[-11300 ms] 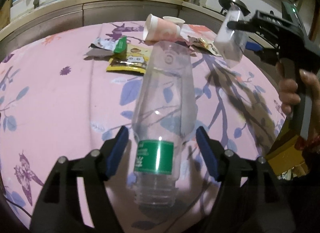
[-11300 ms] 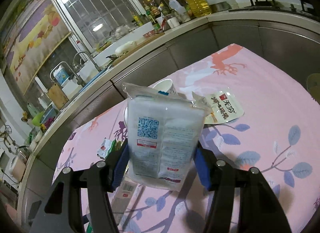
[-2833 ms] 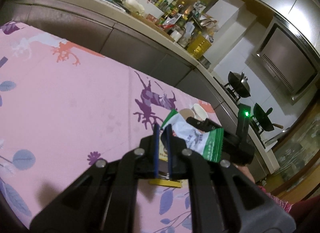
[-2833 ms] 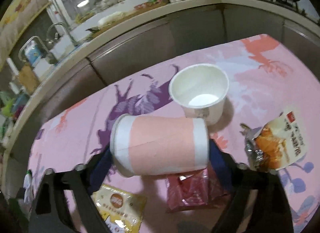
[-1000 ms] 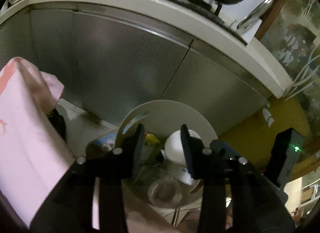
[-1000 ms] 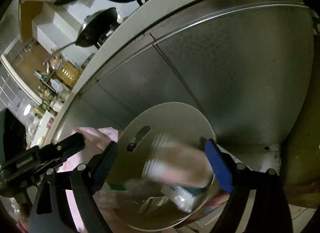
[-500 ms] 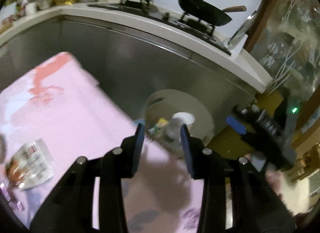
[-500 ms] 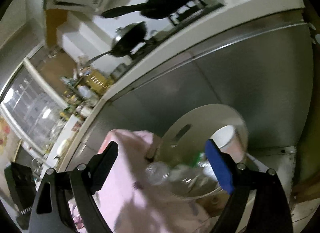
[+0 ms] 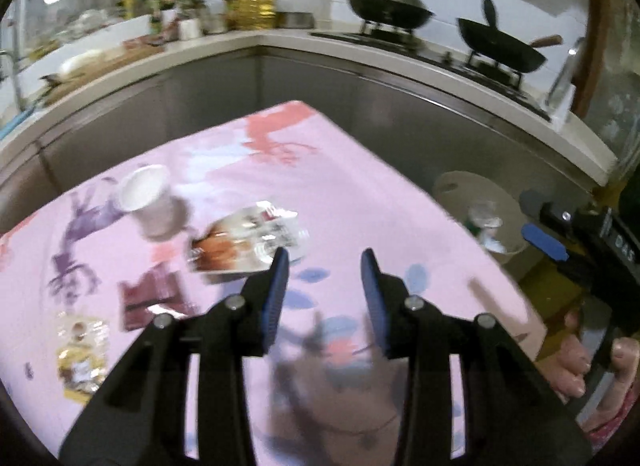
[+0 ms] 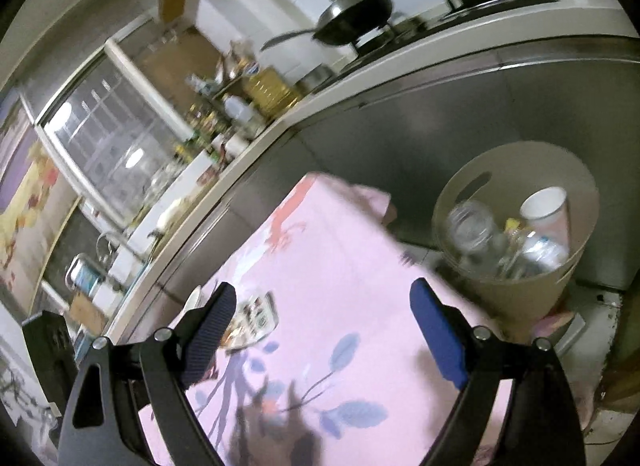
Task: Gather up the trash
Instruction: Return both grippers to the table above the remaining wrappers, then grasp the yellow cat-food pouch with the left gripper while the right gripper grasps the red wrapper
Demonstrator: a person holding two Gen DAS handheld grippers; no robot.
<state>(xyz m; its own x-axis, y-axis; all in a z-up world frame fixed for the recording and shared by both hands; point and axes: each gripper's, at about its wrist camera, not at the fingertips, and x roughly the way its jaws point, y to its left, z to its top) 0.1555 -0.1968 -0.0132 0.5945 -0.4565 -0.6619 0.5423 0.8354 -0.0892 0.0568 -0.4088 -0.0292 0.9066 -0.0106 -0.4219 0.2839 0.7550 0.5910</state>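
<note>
Beige bin (image 10: 516, 302) holds a cup (image 10: 546, 211) (hidden from left wrist).

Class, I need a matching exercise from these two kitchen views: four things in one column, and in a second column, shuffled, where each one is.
Things:
1. white paper cup
2. clear plastic bottle
3. lidded wok
4. dark red wrapper

Places:
A. inside the beige trash bin
B. on the stove burner
C. lying flat on the pink tablecloth, nearer the left claw than the cup is
D. standing on the pink tablecloth, far left

Pairs: 1-D, 2-A, 3-B, 4-C
</note>
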